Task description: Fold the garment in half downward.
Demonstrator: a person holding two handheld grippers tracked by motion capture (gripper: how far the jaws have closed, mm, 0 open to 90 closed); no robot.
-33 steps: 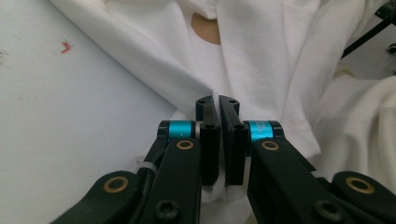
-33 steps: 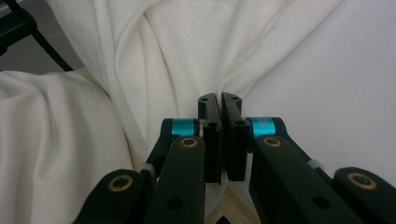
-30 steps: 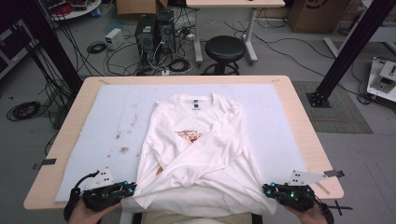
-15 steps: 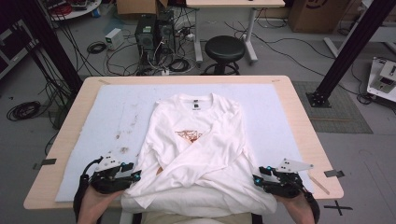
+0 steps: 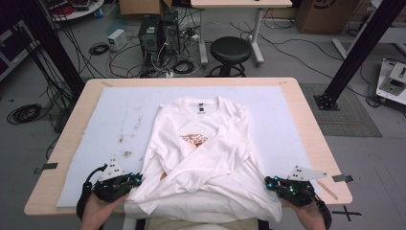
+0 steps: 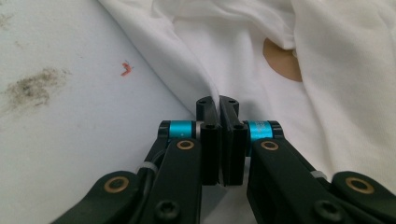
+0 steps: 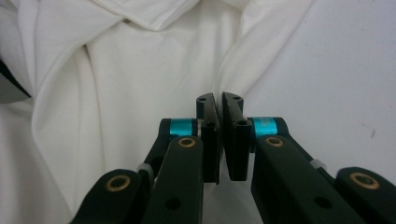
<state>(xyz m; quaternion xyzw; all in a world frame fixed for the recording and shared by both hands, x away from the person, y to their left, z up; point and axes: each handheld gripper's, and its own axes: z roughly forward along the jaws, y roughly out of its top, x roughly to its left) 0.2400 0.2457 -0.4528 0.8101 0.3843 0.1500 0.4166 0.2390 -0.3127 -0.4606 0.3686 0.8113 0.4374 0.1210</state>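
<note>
Both hands are sitting low at the near edge of the worktop [image 5: 306, 110], one at each side of the white shirt [image 5: 206, 158], which is lying face up on the pale blue mat [image 5: 115, 120] with its collar pointing away and its sleeves crossing over the chest. A small orange print [image 5: 194, 139] is peeking out just above the crossing sleeves. The shirt's bottom hem is hanging over the near edge of the worktop.

The left claw [image 5: 134, 181] is pressing in at the shirt's near left side, and in the left gripper view the left claw [image 6: 217, 103] is having its jaws together, having just been closing, with a fold of white cloth pinched between the tips. Beside it on the mat, brownish stains [image 6: 35, 86] and a tiny red speck [image 6: 126, 68] are showing, and a tan patch [image 6: 280, 60] is showing through a gap in the cloth.

Over on the other side, the right claw [image 5: 272, 183] is meeting the shirt's near right edge. In the right gripper view the right claw [image 7: 219, 102] is likewise clamping together after just closing, gripping a ridge of fabric right where the cloth is meeting the bare mat
</note>
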